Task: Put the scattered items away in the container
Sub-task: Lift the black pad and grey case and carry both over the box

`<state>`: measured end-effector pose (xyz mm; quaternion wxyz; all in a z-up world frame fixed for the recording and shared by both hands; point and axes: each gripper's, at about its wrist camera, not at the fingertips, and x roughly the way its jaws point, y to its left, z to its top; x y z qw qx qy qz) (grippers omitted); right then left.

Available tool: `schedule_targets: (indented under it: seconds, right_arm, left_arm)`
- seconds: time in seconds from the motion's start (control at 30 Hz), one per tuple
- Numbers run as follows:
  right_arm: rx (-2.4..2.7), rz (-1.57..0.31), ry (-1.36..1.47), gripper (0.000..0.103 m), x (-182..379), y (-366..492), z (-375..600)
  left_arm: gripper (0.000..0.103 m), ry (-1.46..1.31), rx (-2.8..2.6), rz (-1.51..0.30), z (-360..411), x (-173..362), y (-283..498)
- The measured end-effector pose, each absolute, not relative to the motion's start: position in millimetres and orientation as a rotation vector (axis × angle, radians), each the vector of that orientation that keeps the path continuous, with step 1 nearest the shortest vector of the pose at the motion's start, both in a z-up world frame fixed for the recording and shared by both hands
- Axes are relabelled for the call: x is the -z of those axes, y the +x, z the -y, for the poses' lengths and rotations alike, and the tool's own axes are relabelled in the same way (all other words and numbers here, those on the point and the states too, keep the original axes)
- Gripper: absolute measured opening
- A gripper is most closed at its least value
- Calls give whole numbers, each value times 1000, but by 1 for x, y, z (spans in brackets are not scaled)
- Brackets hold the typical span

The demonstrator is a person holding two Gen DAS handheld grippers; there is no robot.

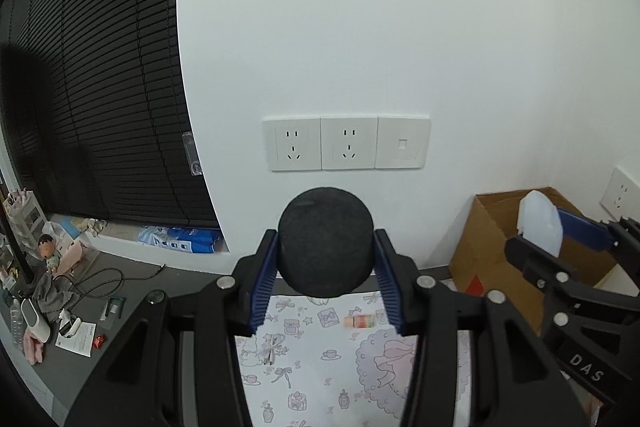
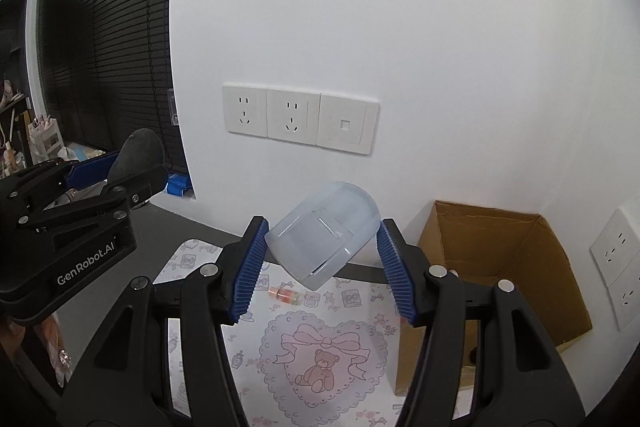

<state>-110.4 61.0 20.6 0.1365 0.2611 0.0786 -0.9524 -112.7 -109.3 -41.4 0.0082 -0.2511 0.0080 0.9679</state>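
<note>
Left gripper (image 1: 326, 269): raised above mat, pointed forward and somewhat downward toward wall. Jaws part-open, blue ribbed pads pressed on both sides of dark grey foam cylinder (image 1: 325, 245); cylinder held clear of all surfaces, rounded end toward wall.

Right gripper (image 2: 322, 251): raised at like height, beside and apart from left one, same forward-and-downward attitude. Jaws part-open, closed on translucent pale-blue plastic cap (image 2: 323, 231); cap tilted, domed end up and to right, open end down and to left, gripped at its sides.

Cardboard box (image 2: 500, 267): open-topped, stood on desk in corner against wall, to right of mat, ahead and right of right gripper. Interior only partly visible; contents not determined.

Patterned mat (image 2: 320, 355): pink-and-white, bear and bow print, flat on dark desk beneath both grippers. Small bottle of orange-pink liquid (image 2: 285, 295) lying on its side on mat near far edge, untouched, well apart from box. Pale cord-like item (image 1: 269, 347) also noted on mat in left view; identity not determined.

Wall sockets (image 2: 300, 119): three white plates in a row, straight ahead.
</note>
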Motion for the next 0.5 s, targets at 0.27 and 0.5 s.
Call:
schedule_targets:
  seconds: [0.27, 0.5]
  right_arm:
    - [2782, -223, 746, 59, -25, -95, -58]
    - [2788, -211, 743, 59, -25, -85, -57]
  left_arm:
    - [46, -777, -3008, -34, 114, 39, -105]
    - [46, -789, -2998, -49, 114, 40, -94]
